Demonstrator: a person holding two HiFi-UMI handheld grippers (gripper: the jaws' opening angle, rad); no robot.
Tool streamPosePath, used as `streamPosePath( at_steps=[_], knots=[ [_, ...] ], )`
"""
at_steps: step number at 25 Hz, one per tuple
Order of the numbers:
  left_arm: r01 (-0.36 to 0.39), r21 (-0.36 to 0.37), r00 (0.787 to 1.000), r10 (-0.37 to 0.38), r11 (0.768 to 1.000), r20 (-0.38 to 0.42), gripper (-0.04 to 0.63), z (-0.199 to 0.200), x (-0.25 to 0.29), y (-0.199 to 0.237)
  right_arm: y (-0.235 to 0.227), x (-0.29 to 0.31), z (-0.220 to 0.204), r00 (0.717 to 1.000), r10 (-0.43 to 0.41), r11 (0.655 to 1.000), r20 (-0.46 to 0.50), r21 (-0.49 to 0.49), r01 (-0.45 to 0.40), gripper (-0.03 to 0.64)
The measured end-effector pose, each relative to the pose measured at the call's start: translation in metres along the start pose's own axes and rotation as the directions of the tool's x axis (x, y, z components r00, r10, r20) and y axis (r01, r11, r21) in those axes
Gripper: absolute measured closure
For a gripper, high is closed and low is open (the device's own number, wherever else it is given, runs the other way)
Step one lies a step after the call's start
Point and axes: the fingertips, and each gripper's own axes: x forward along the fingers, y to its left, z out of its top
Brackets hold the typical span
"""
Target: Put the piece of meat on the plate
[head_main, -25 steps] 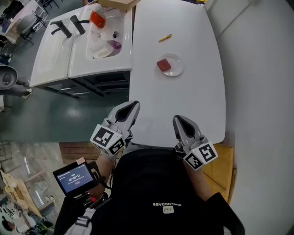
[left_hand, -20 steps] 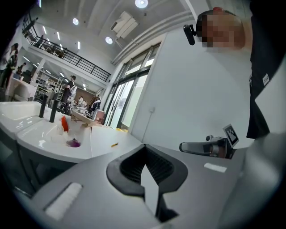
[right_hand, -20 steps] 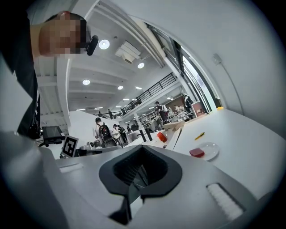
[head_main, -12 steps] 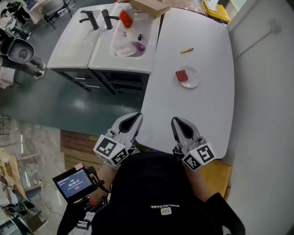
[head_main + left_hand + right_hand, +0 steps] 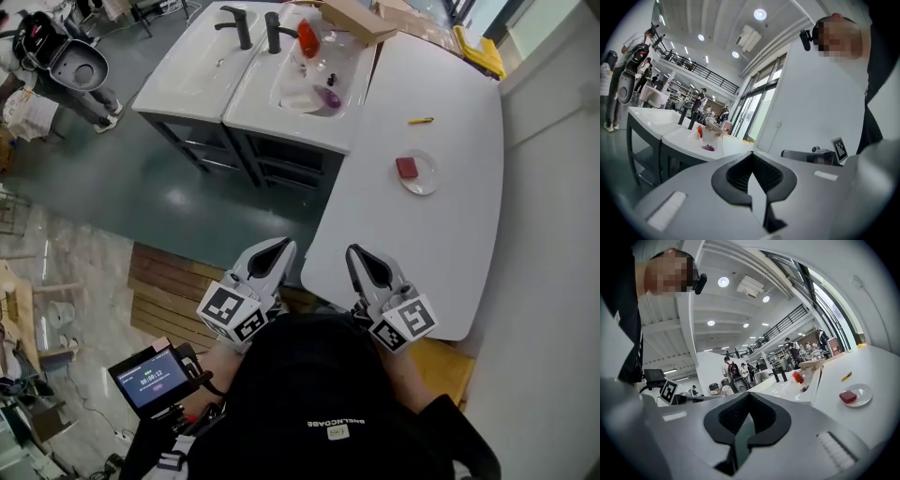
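Observation:
A red piece of meat [image 5: 406,168] lies on a small white plate [image 5: 422,179] at the far right of the white table [image 5: 431,234]; in the right gripper view the meat [image 5: 847,396] sits on the plate [image 5: 862,392] too. My left gripper [image 5: 278,250] hangs over the floor just left of the table's near corner, shut and empty [image 5: 752,164]. My right gripper [image 5: 356,255] is at the table's near edge, far from the plate, jaws together with nothing between them [image 5: 748,404].
A yellow pen [image 5: 420,120] lies beyond the plate. Left of the table stands a white double sink unit [image 5: 253,103] with black taps, a red bottle [image 5: 308,37] and a cardboard box [image 5: 356,19]. A wooden pallet [image 5: 178,291] lies on the floor below.
Both grippers have drawn back from over the table to its near edge. The plate with the meat now sits farther off, and more floor shows at the left.

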Motion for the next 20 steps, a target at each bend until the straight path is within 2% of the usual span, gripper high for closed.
streamPosePath(
  at_steps=[4, 10, 16, 20],
  knots=[
    [-0.024, -0.001, 1.0, 0.024, 1.0, 0.005, 0.575, -0.008, -0.01, 0.015, 0.004, 0.016, -0.013, 0.999, 0.035, 0.999, -0.012, -0.011, -0.035, 0.612],
    [-0.031, -0.011, 0.998, 0.031, 0.999, 0.051, 0.575, 0.023, -0.059, 0.019, 0.059, 0.027, -0.001, 0.998, 0.051, 0.998, -0.031, -0.042, -0.053, 0.612],
    [-0.06, 0.003, 0.994, 0.06, 0.998, 0.093, 0.575, 0.029, -0.069, 0.032, 0.07, 0.036, -0.004, 0.999, 0.044, 0.997, -0.024, -0.068, -0.046, 0.614],
    [-0.062, 0.012, 0.994, 0.06, 0.998, 0.094, 0.576, 0.033, -0.072, 0.037, 0.072, 0.037, -0.007, 0.999, 0.03, 0.997, -0.025, -0.068, -0.032, 0.612]
  ],
)
